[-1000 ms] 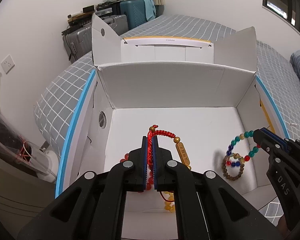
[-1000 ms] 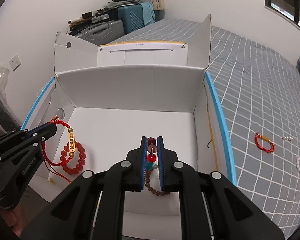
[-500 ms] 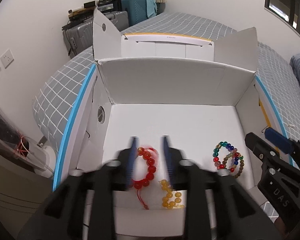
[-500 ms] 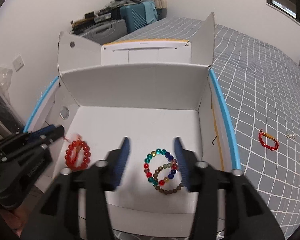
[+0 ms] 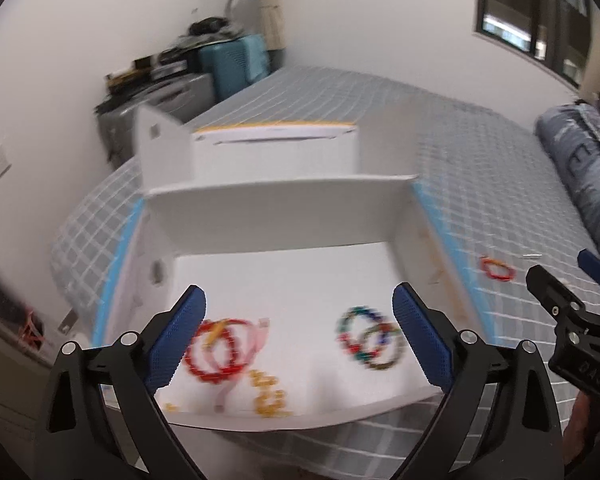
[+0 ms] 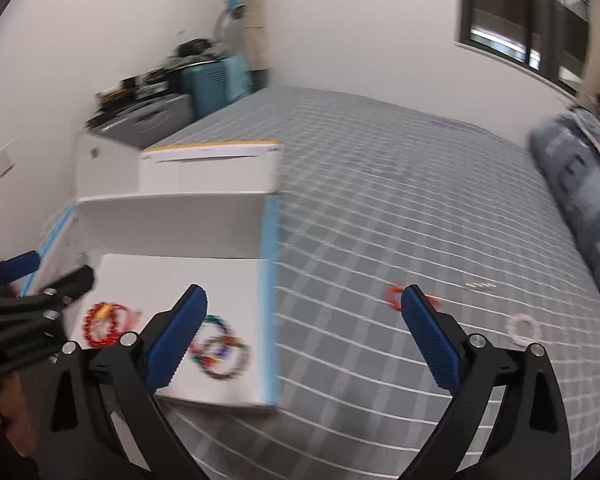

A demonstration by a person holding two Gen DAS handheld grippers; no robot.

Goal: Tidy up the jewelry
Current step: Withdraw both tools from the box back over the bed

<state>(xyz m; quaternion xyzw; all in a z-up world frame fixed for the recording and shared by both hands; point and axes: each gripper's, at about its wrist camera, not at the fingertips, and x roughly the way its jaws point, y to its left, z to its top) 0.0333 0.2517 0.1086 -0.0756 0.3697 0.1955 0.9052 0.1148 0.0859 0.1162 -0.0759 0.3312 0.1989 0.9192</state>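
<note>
An open white cardboard box (image 5: 276,216) sits on the grey checked bed. On its floor lie red bead bracelets (image 5: 216,350), a yellow bead strand (image 5: 268,394) and multicoloured bracelets (image 5: 370,340). My left gripper (image 5: 298,292) hovers over the box's front, jaws opening wide with nothing between them. My right gripper (image 6: 304,292) is to the right over the box's edge (image 6: 266,280) and the bed, jaws also opening and empty. Beyond it on the cover lie a red cord bracelet (image 6: 392,294), a white bead bracelet (image 6: 524,328) and a small pearl piece (image 6: 480,286). Both views are blurred.
Suitcases (image 5: 228,64) with clutter on top stand against the back wall left of the bed. A rolled blue quilt (image 6: 580,192) lies at the bed's right side under a dark window (image 6: 520,20). The box's rear flaps (image 5: 160,148) stand upright.
Both grippers were shut on bracelets, then opened and dropped them onto the box floor. Both have since drawn back and up; the right one has swung right toward the bed.
</note>
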